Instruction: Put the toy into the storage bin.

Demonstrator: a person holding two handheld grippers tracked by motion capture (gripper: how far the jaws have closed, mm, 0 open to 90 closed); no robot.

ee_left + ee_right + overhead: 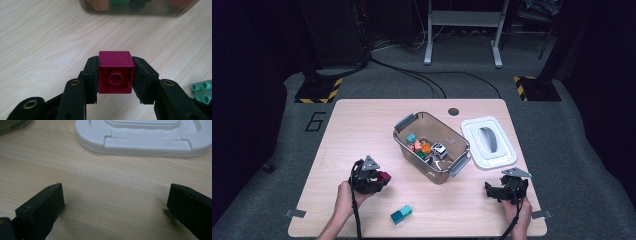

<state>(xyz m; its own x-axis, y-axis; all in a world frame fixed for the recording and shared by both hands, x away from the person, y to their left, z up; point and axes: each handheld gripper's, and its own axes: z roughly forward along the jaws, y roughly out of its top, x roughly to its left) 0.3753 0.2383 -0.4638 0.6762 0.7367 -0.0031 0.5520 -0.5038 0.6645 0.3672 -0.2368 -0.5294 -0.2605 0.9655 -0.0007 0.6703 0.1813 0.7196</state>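
The left gripper (115, 75) had its two black pads (91, 75) pressed against opposite sides of a magenta block (115, 71), the jaws drawn in just to the block's width. In the left gripper view the block sat squarely between them with its hollow underside and round inner tube facing the camera, held clear above the table (45, 42). In the high view the same gripper (379, 178) was at the near left of the table, the block (384, 176) showing at its tip, pointed toward the bin (404, 121). A teal block (401, 214) lay on the table just nearer the person's edge, to the right of that hand; its studs showed at the lower right of the left gripper view (203, 91). The right gripper (113, 200) had its jaws spread wide with nothing between them, only bare wood, and rested low near the table's near right corner (499, 191). Just beyond it lay the white lid (140, 142), flat on the table with its grey handle (489, 140) up. The clear bin stood mid-table between the two hands, left of the lid, open, with several small coloured toys (426, 148) inside. A dark round hole (454, 111) marked the table's far edge.
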